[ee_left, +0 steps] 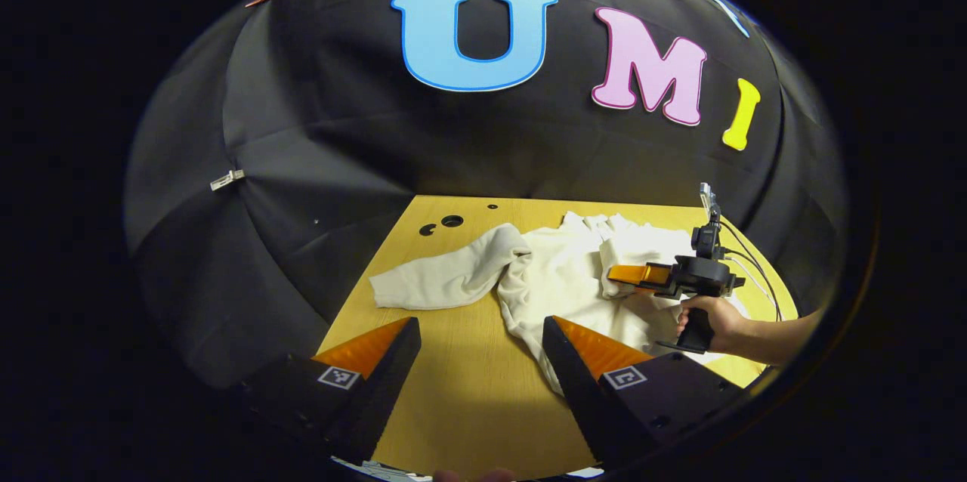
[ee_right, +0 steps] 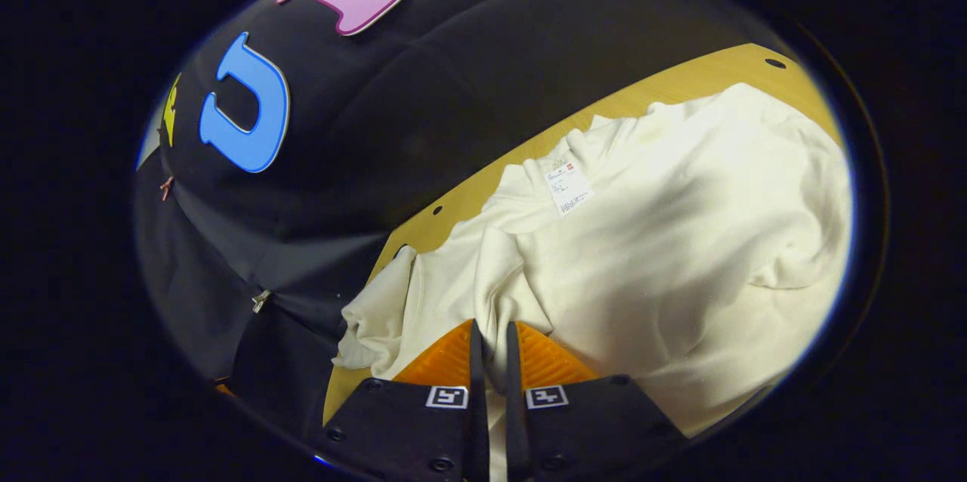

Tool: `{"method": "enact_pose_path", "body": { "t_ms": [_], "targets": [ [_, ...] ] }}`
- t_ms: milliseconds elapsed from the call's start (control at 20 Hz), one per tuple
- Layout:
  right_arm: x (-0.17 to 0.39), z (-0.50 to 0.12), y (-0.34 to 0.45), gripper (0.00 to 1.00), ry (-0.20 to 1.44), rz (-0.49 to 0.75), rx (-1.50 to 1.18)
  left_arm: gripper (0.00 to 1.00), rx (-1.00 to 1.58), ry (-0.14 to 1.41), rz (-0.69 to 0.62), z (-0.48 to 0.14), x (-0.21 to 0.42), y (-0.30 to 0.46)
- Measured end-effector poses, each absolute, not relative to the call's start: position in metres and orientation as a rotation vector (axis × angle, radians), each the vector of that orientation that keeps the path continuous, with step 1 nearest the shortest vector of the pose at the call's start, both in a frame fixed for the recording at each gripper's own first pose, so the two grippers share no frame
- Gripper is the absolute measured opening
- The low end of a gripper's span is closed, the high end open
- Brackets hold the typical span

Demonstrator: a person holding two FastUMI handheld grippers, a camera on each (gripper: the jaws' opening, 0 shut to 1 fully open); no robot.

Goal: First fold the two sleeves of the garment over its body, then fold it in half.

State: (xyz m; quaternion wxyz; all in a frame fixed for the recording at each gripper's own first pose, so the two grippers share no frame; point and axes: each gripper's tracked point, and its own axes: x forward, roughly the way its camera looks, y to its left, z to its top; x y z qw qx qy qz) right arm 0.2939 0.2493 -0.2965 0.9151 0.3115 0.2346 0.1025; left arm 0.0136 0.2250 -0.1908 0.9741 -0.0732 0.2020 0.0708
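The garment (ee_left: 574, 278) lies rumpled on the table (ee_left: 461, 384), its body toward the right edge. One sleeve (ee_left: 446, 274) stretches flat toward the left edge; the other sleeve (ee_left: 642, 244) is doubled over the body (label (ee_right: 568, 187) showing near the collar). The right gripper (ee_right: 489, 350), held by a hand (ee_left: 714, 319), is clamped on a fold of cloth. The left gripper (ee_left: 480, 350) hovers near the front edge, fingers well apart.

Wall: black cloth (ee_left: 317, 165) — creased, clipped at one seam
Table: light wood (ee_left: 468, 391) — small dark holes (ee_left: 452, 221) near the far edge
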Motion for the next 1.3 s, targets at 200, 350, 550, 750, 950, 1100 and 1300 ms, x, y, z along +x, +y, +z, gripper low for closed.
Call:
{"method": "enact_pose_path", "body": {
  "t_ms": [200, 350, 550, 750, 950, 1100, 1300],
  "targets": [
    [0.294, -0.295, 0.236, 0.44, 0.501, 0.156, 0.613, 1.0, -0.158, 0.407, 0.145, -0.191, 0.015, 0.225],
    [0.284, -0.283, 0.225, 0.66, 0.489, 0.141, 0.573, 1.0, -0.164, 0.402, 0.145, -0.19, 0.017, 0.225],
    [0.273, -0.246, 0.202, 0.75, 0.436, 0.126, 0.549, 1.0, -0.215, 0.383, 0.141, -0.184, 0.024, 0.224],
    [0.251, -0.196, 0.163, 0.75, 0.36, 0.088, 0.525, 1.0, -0.247, 0.371, 0.135, -0.184, 0.038, 0.233],
    [0.212, -0.149, 0.095, 0.77, 0.262, -0.016, 0.445, 1.0, -0.289, 0.376, 0.114, -0.194, 0.063, 0.251],
    [0.17, -0.122, 0.019, 0.79, 0.184, -0.155, 0.375, 1.0, -0.314, 0.4, 0.129, -0.216, 0.085, 0.277],
    [0.105, -0.108, -0.08, 0.79, 0.138, -0.357, 0.309, 1.0, -0.311, 0.46, 0.173, -0.252, 0.111, 0.31]
  ]
}}
